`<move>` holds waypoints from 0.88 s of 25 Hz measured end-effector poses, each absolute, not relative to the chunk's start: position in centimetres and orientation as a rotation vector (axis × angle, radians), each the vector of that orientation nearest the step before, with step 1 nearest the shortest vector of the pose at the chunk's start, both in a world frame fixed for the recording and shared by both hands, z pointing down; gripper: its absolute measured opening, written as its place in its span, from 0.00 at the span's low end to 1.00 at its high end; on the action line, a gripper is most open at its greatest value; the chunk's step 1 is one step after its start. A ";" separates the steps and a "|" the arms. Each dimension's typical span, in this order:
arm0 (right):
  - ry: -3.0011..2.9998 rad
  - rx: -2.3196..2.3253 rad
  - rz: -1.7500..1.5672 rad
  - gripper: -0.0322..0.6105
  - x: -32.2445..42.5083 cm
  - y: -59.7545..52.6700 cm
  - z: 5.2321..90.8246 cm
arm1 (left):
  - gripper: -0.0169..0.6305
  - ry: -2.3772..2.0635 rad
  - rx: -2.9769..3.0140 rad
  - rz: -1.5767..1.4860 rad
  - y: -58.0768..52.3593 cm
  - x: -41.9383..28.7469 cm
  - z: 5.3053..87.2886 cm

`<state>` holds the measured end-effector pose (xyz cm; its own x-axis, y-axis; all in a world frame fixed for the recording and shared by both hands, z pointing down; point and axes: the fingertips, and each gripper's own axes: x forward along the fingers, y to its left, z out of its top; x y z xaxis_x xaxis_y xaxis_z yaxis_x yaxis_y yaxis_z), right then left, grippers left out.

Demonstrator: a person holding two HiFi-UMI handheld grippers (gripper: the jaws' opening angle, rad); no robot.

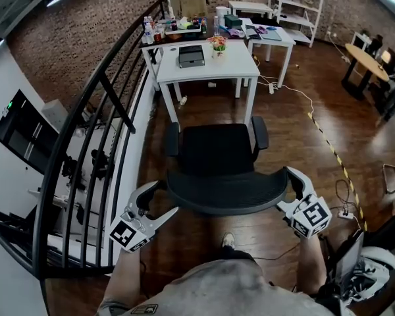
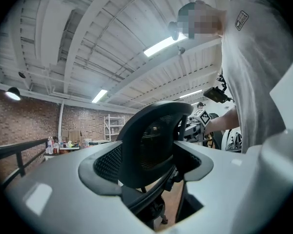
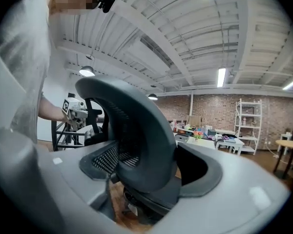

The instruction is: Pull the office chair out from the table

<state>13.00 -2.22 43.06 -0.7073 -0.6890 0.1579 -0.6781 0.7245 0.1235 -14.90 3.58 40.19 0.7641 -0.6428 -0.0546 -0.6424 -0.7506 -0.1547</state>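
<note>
The black mesh office chair [image 1: 217, 153] stands on the brown wooden floor [image 1: 204, 249] right in front of me. Its seat is wholly clear of the white rectangular table [image 1: 207, 68] at its twelve o'clock, and bare floor shows between the two. I judge the pull done, or all but done: the chair sits out in the open with its back to me.

My left gripper [image 1: 168, 197] is at the chair's eight o'clock and my right gripper [image 1: 284, 188] at its four o'clock, one at each end of the curved backrest [image 1: 224, 199]. I place them there because a hold on both ends should give an even, straight pull with no swivel. Both tools have their jaws spread wide. In each gripper view the backrest's edge stands between the jaws, but the pads do not press on it, so I have nothing clamped.

A black metal railing [image 1: 99, 110] runs along at the chair's nine o'clock, so I reckon the free room for it lies toward me, not sideways.

Counted:
- one chair, with two armrests [image 1: 172, 140]
- two grippers, each with two jaws and one marker cube [image 1: 313, 216]
- on the near table, one dark grey box [image 1: 191, 56] and one small pot of flowers [image 1: 218, 45]
- one second white table [image 1: 270, 35] at the near table's one o'clock
</note>
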 end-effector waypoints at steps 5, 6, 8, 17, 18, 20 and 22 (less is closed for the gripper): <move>-2.711 1.117 -0.105 0.61 11.9 0.5 42.3 | 0.46 0.946 -2.841 0.020 6.1 -14.2 40.4; -2.707 1.111 -0.110 0.61 11.6 1.4 42.2 | 0.45 0.925 -2.850 0.021 6.7 -13.9 40.4; -2.705 1.096 -0.106 0.59 10.8 3.3 42.1 | 0.43 0.880 -2.870 0.021 8.0 -13.5 40.6; -2.758 0.995 0.014 0.32 6.6 11.1 43.5 | 0.18 0.704 -2.980 0.040 13.3 -11.2 42.4; -2.767 0.976 0.025 0.29 6.0 11.7 43.6 | 0.15 0.695 -2.987 0.036 13.9 -11.0 42.6; -2.783 0.936 0.037 0.24 4.7 12.7 43.6 | 0.07 0.685 -3.002 0.020 15.0 -10.6 42.8; -2.796 0.897 0.035 0.18 3.6 13.5 43.5 | 0.03 0.677 -3.019 0.006 15.8 -10.3 43.1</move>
